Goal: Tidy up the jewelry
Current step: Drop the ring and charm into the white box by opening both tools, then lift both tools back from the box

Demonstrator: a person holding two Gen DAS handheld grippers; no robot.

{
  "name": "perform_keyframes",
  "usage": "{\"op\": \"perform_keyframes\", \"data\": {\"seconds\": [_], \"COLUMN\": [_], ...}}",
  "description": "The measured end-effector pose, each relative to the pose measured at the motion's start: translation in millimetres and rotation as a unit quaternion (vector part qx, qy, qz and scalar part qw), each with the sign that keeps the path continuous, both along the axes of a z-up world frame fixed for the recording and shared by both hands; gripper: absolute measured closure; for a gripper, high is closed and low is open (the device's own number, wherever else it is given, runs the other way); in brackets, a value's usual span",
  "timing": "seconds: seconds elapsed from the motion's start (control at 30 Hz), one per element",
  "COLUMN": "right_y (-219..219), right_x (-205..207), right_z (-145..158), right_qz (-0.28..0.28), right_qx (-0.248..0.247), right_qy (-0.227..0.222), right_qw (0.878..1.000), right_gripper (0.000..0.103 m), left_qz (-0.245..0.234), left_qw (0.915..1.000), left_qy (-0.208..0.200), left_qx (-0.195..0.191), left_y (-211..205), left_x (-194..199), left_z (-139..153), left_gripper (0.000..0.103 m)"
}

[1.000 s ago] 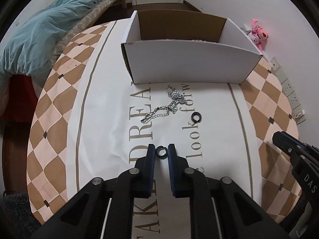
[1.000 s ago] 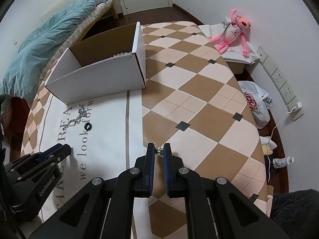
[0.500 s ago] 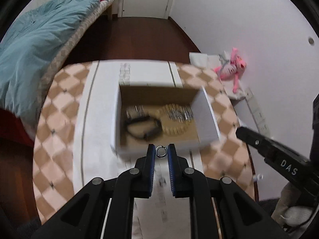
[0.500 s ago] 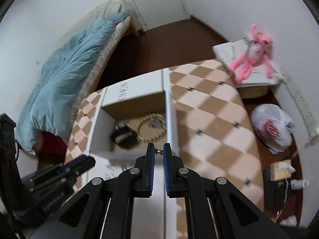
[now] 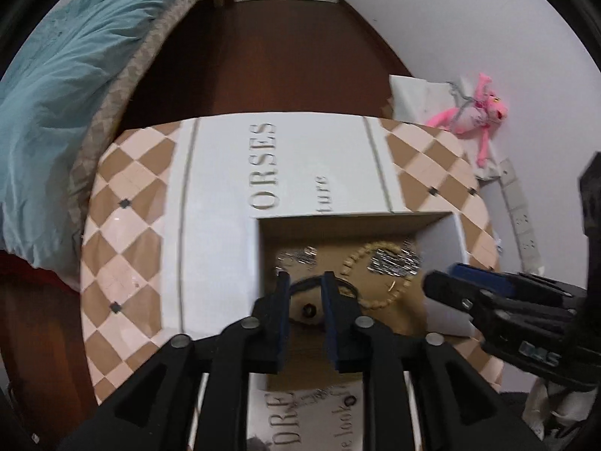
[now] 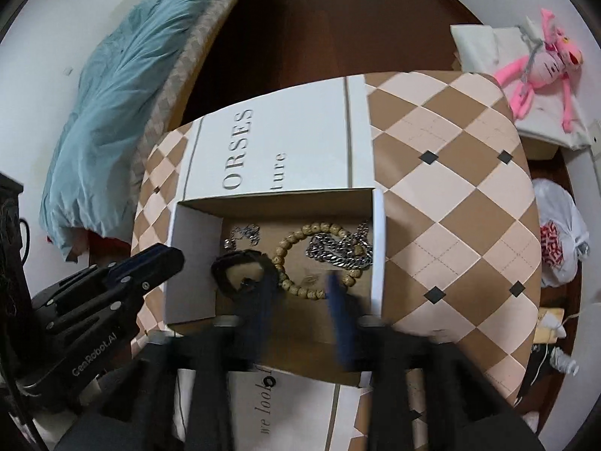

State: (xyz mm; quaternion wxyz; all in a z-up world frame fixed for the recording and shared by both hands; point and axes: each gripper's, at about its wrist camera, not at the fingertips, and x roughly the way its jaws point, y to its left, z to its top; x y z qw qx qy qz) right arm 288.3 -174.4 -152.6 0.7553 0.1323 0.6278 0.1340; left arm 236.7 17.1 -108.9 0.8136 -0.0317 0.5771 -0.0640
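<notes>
While a second ago your left gripper point(image 5: 304, 293) pinched a small ring low over the desk point(image 5: 127, 225) and your right gripper point(image 6: 300, 289) pinched a tiny piece out over the checked cloth, both now hang above the open white box point(image 6: 378, 248), and both sets of jaws have just been opening. The left jaws stand slightly apart with nothing pressed between them; the small ring point(image 5: 308, 310) shows in the gap below, whether falling or landed I cannot tell. The right jaws, blurred, are wider apart and empty; the tiny piece it carried I cannot pick out. Your right wrist view gives the box contents sharply: a wooden bead bracelet point(image 6: 300, 251), a heavy silver chain point(image 6: 340, 251) lying across its right side, a thin silver chain point(image 6: 244, 235) at the back left, and a black band point(image 6: 240, 267) at the front left. Your left wrist view blurs these, yet it alone shows the other silver chain point(image 5: 323, 394) on the desk in front of the box, just beside a black ring point(image 5: 350, 400).
</notes>
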Motion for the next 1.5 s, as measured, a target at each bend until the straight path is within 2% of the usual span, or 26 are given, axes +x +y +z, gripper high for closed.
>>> {"op": "perform_keyframes", "data": {"seconds": [0.07, 0.1, 0.13, 0.17, 0.33, 0.37, 0.4, 0.47, 0.53, 0.6, 0.9, 1.2, 1.5], "right_y": [0, -1, -2, -3, -8, -10, -10, -10, -9, -11, -12, -9, -12], "right_x": [0, -1, -2, -3, -12, -16, -20, -28, -39, -48, -82, -125, -177], "right_z": [3, 5, 6, 8, 22, 24, 26, 26, 24, 21, 21, 68, 122], "right_qz": [-0.001, -0.002, -0.003, -0.003, -0.011, -0.014, -0.017, -0.022, -0.025, -0.029, -0.050, -0.061, -0.087], "right_qx": [-0.004, -0.010, -0.016, -0.023, -0.067, -0.087, -0.114, -0.160, -0.197, -0.210, -0.210, -0.206, -0.216], "right_qy": [-0.007, -0.011, -0.014, -0.019, -0.049, -0.056, -0.065, -0.076, -0.082, -0.085, -0.099, -0.156, -0.221], "right_qw": [1.000, 1.000, 1.000, 1.000, 0.996, 0.994, 0.991, 0.984, 0.977, 0.974, 0.971, 0.964, 0.947], "right_gripper": [0.050, 0.050, 0.050, 0.050, 0.048, 0.037, 0.019, 0.005, 0.005, 0.004, 0.004, 0.004, 0.004], "left_qz": [0.011, 0.014, 0.017, 0.021, 0.036, 0.036, 0.036, 0.037, 0.037, 0.038, 0.045, 0.057, 0.059], "left_qw": [0.9999, 0.9998, 0.9996, 0.9993, 0.9970, 0.9962, 0.9953, 0.9935, 0.9927, 0.9923, 0.9919, 0.9843, 0.9798], "left_qy": [-0.008, -0.012, -0.019, -0.024, -0.056, -0.065, -0.075, -0.089, -0.095, -0.097, -0.107, -0.154, -0.185], "left_qx": [0.006, 0.008, 0.014, 0.018, 0.040, 0.044, 0.050, 0.060, 0.065, 0.066, 0.052, 0.064, 0.049], "left_y": [5, 8, 10, 12, 19, 19, 18, 18, 15, 13, 10, 10, 10], "left_x": [0, 0, -1, -2, -12, -15, -19, -26, -33, -40, -72, -118, -158], "left_z": [1, 3, 4, 6, 14, 15, 17, 17, 16, 13, 19, 58, 91], "left_gripper": [0.055, 0.047, 0.029, 0.021, 0.014, 0.013, 0.011, 0.008, 0.007, 0.007, 0.006, 0.006, 0.006]}}
